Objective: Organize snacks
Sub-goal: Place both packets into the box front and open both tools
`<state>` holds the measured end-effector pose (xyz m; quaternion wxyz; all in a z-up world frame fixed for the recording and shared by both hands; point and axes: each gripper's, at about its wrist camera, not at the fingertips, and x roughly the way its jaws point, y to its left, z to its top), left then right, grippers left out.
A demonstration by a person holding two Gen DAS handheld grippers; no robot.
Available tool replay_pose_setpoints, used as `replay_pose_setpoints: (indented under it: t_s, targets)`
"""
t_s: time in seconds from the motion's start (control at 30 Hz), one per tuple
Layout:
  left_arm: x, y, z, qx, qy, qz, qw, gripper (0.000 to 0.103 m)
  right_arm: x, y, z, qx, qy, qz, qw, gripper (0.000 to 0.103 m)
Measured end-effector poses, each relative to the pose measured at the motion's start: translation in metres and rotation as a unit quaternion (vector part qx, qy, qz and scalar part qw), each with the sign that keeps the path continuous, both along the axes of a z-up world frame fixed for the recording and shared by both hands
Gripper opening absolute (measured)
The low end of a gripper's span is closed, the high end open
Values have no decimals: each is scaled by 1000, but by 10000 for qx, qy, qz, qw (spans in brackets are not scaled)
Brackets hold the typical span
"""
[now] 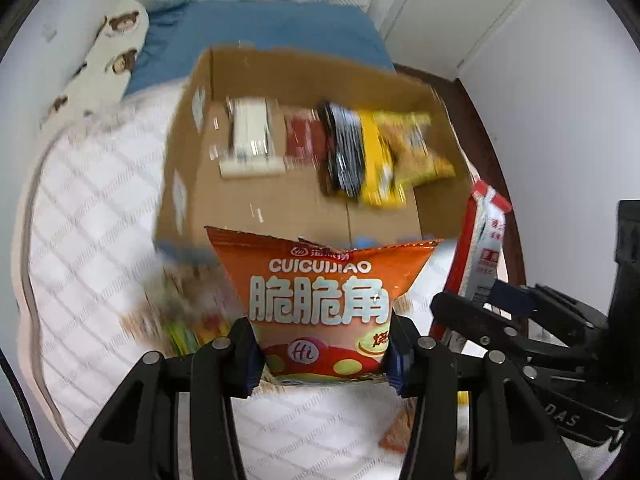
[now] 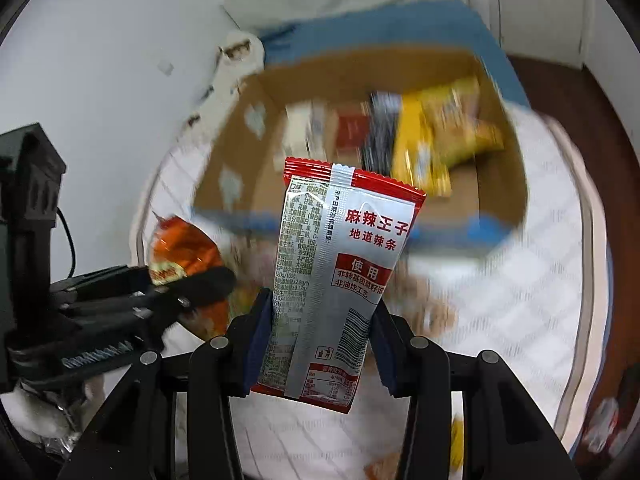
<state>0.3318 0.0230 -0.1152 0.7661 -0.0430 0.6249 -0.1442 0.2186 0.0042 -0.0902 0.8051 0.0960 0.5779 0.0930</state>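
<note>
My left gripper (image 1: 322, 354) is shut on an orange snack bag (image 1: 320, 300) marked CUICUIJIAO and holds it upright above the white quilt, just short of the open cardboard box (image 1: 192, 184). My right gripper (image 2: 320, 344) is shut on a red and silver spicy-strip packet (image 2: 340, 272), also held upright in front of the box (image 2: 232, 168). Inside the box lie a white packet (image 1: 250, 140), a red one (image 1: 302, 138), a black one (image 1: 344, 148) and a yellow bag (image 1: 400, 152). The right gripper and its packet (image 1: 482, 244) show at right in the left wrist view; the left gripper with the orange bag (image 2: 180, 252) shows at left in the right wrist view.
The box stands on a bed with a white quilt (image 1: 92, 216) and a blue sheet (image 1: 260, 28) behind. A bear-print pillow (image 1: 108, 52) lies along the left wall. More loose snack packets (image 1: 180, 312) lie blurred on the quilt below the grippers. A dark wooden bed edge (image 2: 568, 92) runs on the right.
</note>
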Motion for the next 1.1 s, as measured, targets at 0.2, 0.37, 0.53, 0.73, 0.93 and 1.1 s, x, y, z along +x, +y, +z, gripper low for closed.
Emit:
replay_pose_setpoints:
  t_s: [0.2,0.37,0.53,0.73,0.93,1.1]
  targets:
    - [86,10,-39,415,421,65,9982,45,87,4,5,-225,-76,-49,9997,48]
    - [131,12,-93,590,1115,70,9920,45,134,16,-25,-486,193,148,9985,48]
    - [144,12,-122,839,1424,-1,9862,45,153,23,-70,-585,619,333,9958,48]
    - [145,7,-136,963,1507,-84,9838,46,160,27,-100,-581,919,427,9932,48]
    - [144,5,-146,704,1676,33,9833,62,171,30,-120,-638,1408,533,9865,92]
    - [139,-4,-141,733,1541,28,9853,77,174,24,-123,-696,1462,432,9859,93]
